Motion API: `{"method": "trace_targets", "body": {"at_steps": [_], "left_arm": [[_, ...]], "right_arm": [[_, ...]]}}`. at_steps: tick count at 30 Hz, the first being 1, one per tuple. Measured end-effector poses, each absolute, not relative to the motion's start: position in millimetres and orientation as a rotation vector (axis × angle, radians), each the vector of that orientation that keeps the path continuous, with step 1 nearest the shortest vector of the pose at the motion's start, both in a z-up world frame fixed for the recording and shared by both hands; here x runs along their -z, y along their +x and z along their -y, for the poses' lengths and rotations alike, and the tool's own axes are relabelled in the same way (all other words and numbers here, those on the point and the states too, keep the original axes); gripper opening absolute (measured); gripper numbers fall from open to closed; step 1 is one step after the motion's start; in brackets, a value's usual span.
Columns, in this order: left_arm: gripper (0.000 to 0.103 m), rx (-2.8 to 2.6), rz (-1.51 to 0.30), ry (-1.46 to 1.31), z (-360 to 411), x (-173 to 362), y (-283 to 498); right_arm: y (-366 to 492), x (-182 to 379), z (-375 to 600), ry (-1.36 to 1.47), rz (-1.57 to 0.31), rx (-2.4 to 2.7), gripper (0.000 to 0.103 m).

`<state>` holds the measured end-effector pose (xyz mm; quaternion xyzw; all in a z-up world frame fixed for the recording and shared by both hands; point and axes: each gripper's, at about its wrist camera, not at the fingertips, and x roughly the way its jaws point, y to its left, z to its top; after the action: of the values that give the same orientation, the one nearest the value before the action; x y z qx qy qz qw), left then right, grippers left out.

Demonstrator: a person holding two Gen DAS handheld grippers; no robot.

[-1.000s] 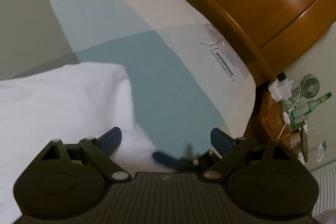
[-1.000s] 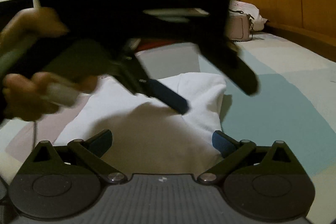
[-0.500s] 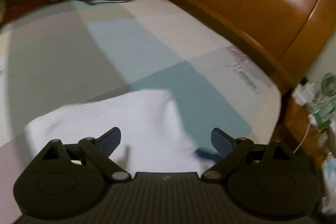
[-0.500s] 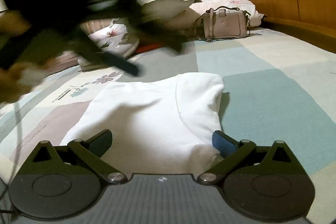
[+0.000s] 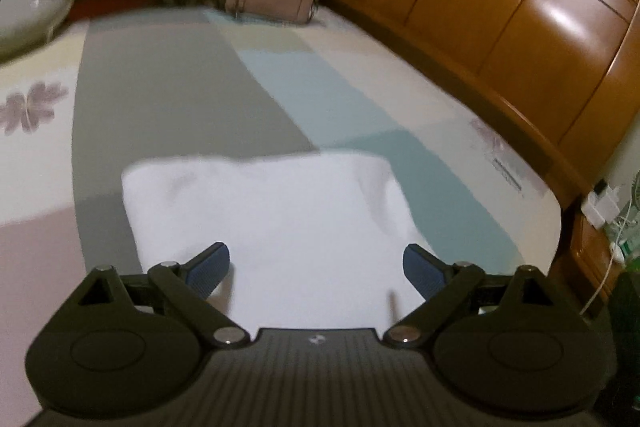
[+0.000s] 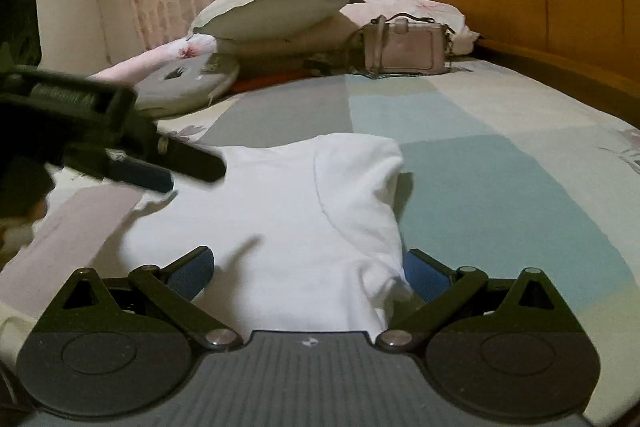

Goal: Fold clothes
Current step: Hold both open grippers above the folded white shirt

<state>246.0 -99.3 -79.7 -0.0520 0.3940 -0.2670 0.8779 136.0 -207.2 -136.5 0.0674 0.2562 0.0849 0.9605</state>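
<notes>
A white garment (image 6: 288,211) lies folded into a rough rectangle on the patchwork bedspread (image 6: 480,163). In the left wrist view the same white garment (image 5: 280,223) fills the space ahead of my left gripper (image 5: 318,267), which hangs open just above it with nothing between its blue pads. My right gripper (image 6: 308,273) is open too, low over the garment's near edge. In the right wrist view the left gripper (image 6: 140,167) reaches in from the left above the garment's far left corner.
A wooden headboard (image 5: 520,27) runs along the right. Pillows (image 6: 276,11) and a pale pink handbag (image 6: 404,47) sit at the far end of the bed. A nightstand with a charger (image 5: 600,203) stands past the bed's right edge.
The left gripper swung from across the right gripper's view out to the left side. Its camera now faces down the bed over the garment. The right gripper held still.
</notes>
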Motion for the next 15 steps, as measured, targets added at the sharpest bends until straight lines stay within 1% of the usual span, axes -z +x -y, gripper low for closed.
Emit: {"method": "trace_targets", "body": {"at_steps": [4,9,11,15], "left_arm": [[0.093,0.508,-0.862,-0.066,103.0,97.3,266.1],[0.094,0.5,-0.784,-0.031,100.3,71.3,241.4],[0.094,0.468,-0.775,-0.062,89.0,63.0,230.4],[0.095,0.386,-0.781,-0.16,62.3,59.3,213.6]], "right_arm": [[133.7,125.7,213.0,0.187,-0.546,-0.21,0.103],[133.6,112.5,226.1,0.251,-0.608,-0.252,0.103],[132.0,106.2,232.1,0.271,-0.623,-0.263,0.103],[137.9,95.4,214.8,0.204,-0.6,-0.327,0.103]]}}
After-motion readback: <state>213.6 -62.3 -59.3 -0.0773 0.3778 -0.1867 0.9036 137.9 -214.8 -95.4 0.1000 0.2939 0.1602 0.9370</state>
